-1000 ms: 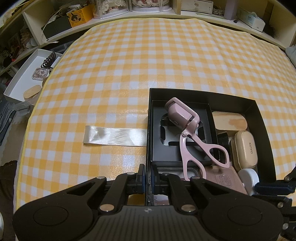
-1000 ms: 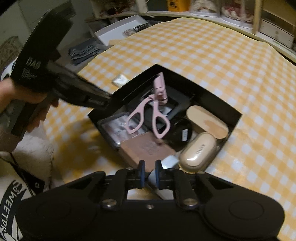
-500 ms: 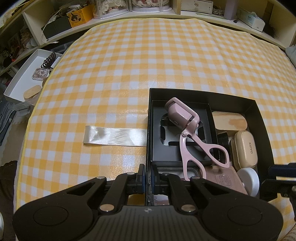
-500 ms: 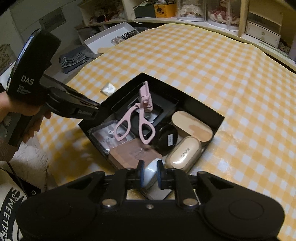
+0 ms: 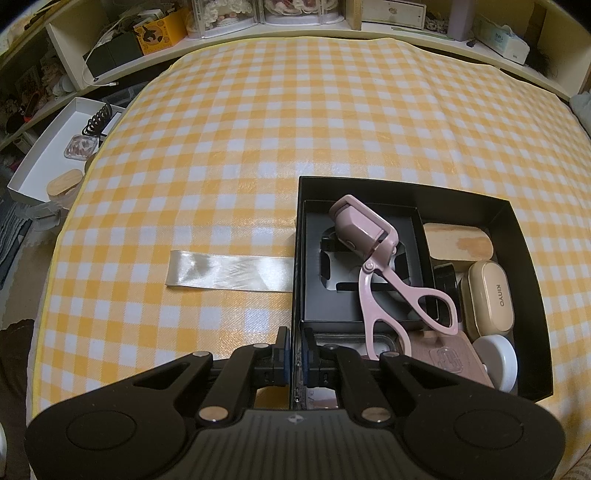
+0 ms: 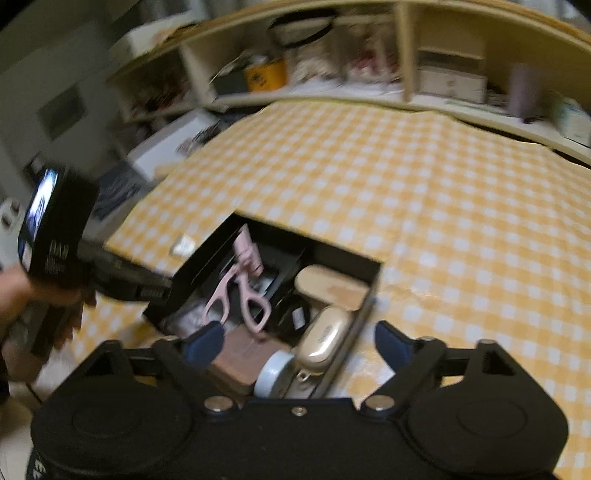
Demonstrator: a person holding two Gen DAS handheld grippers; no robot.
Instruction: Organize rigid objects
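My left claw point(image 5: 294, 349) pinches the black box's point(image 5: 517, 236) near-left wall; my right claw point(image 6: 297, 343) is spreading wide, empty, above it.

Background clutter, away from the work area.

Yellow-and-white checked tablecloth point(image 5: 295, 122) across most of the frame. Strip of glossy ribbon point(image 5: 229, 275) flat on it, left of centre. Curved cream shelving point(image 5: 258, 33) along the top edge, crowded: yellow carton point(image 5: 159, 31) upper left, pale tissue box point(image 5: 500, 37) upper right. White tray point(image 5: 48, 155) at far left, off the cloth's edge, holding a black coiled item point(image 5: 96, 119). Right wrist view blurred; shelving point(image 6: 332, 74) only vaguely legible there.
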